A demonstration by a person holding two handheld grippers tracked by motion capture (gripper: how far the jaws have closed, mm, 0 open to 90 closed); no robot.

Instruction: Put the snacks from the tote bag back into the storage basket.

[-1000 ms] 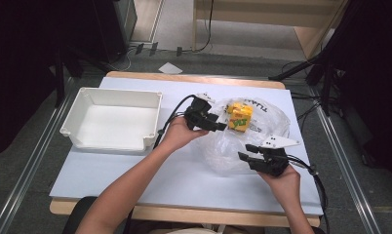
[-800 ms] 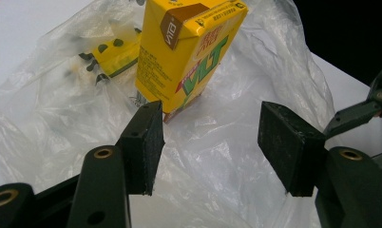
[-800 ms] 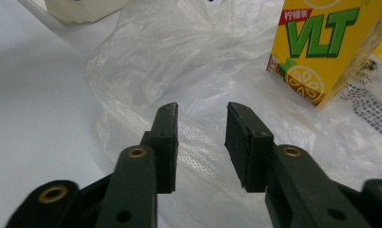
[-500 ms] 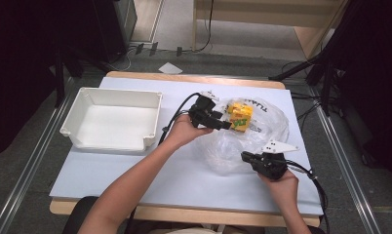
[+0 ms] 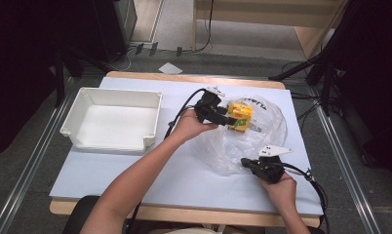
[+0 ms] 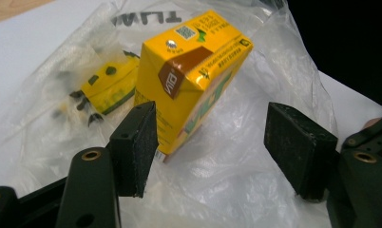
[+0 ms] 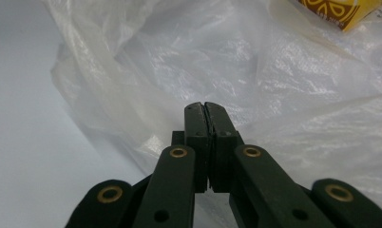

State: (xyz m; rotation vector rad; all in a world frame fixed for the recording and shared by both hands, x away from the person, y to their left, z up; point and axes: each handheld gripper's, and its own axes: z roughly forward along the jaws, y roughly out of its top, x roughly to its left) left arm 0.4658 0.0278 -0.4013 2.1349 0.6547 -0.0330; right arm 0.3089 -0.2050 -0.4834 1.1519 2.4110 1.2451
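light: bright overhead, dark surroundings | glare: plastic bag (sheen) | focus: close-ups soft — mild blur

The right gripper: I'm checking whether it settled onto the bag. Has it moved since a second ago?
Yes. The right gripper has come down toward the table's near edge, shut at the plastic bag.

We see a pale blue surface with a wooden edge, standing on a grey floor where dark cables and a scrap of white paper lie. Behind it stands light wooden furniture, and metal rails flank both sides. Both far sides fall into deep shadow.
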